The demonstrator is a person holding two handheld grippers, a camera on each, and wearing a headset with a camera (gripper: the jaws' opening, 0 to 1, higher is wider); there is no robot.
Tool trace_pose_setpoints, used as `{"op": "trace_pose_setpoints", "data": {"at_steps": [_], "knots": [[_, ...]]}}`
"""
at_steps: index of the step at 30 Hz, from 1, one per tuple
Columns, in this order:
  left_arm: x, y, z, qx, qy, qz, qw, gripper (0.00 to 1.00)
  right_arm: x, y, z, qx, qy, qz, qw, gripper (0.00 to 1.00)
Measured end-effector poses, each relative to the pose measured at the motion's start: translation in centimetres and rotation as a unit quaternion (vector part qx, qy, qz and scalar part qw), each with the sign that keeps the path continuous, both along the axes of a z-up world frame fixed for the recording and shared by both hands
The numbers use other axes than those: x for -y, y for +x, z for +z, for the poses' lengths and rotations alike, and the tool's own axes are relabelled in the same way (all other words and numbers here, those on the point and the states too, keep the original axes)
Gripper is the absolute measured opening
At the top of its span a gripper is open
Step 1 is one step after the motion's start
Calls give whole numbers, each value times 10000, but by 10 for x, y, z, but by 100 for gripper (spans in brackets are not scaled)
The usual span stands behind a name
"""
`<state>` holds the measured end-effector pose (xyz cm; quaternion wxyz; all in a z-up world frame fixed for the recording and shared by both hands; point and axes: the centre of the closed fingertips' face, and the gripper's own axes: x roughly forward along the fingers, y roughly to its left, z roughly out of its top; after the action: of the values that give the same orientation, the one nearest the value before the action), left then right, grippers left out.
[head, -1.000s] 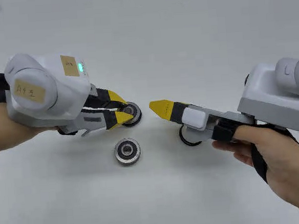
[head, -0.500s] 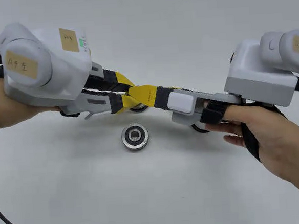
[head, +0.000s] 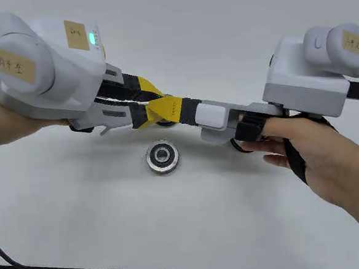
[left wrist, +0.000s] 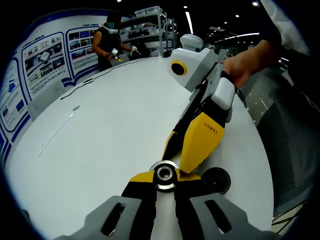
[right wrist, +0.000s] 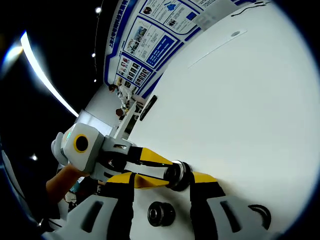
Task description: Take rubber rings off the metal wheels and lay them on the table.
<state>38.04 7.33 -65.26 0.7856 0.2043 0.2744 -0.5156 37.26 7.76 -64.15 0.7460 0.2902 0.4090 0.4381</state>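
Left gripper view: wheel [left wrist: 165, 174] clamped in left gripper [left wrist: 165, 184] jaws; right gripper [right wrist: 176, 178] jaws' closure untellable. Wheel possibly wrenched loose by skewed pull.

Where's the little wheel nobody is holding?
In the head view the loose wheel lies on the table, toward the person from where the left gripper and right gripper meet.

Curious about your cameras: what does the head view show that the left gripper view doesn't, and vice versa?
Head view: the person's left hand and a green light on its gripper. Left gripper view: the metal wheel with its hub clamped in the left tongs, wall posters, a distant person. Both: the right tongs at that wheel, the spare wheel, the white table.
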Motion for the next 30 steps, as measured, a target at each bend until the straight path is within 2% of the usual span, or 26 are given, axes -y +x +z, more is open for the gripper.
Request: {"op": "trace_pose_setpoints", "data": {"at_steps": [2,7,8,13,16,19,20,22,24,27,30], "knots": [[0,0,0,-3,-6,-1,10000,12,0,0,3,15,31,0,10000,45],[0,0,0,-4,-23,15,10000,12,1,-2,-3,-5,-113,36,9999,41],[0,0,0,-1,-25,15,10000,12,0,-2,-3,51,-119,3,9999,41],[0,0,0,-3,-29,19,10000,12,0,-3,-1,-11,-110,1,9999,42],[0,0,0,-8,-43,39,10000,12,3,-3,-2,-68,-108,-30,9999,39],[0,1,0,-10,-55,56,10000,12,4,-3,-1,-48,-114,-36,9999,38],[0,1,0,-9,-58,60,10000,12,3,-4,1,28,-87,-2,10000,36],[-1,1,-1,-9,-67,65,10000,12,1,-5,-2,30,-192,13,9998,36],[-1,1,0,-6,-68,66,10000,12,-1,-5,-4,41,-217,26,9998,37],[-1,1,0,-9,-90,81,9999,12,2,-1,-6,181,-396,-60,9990,41],[-1,1,-1,-10,-96,83,9999,12,2,-1,-6,96,-334,-61,9994,41]]}}
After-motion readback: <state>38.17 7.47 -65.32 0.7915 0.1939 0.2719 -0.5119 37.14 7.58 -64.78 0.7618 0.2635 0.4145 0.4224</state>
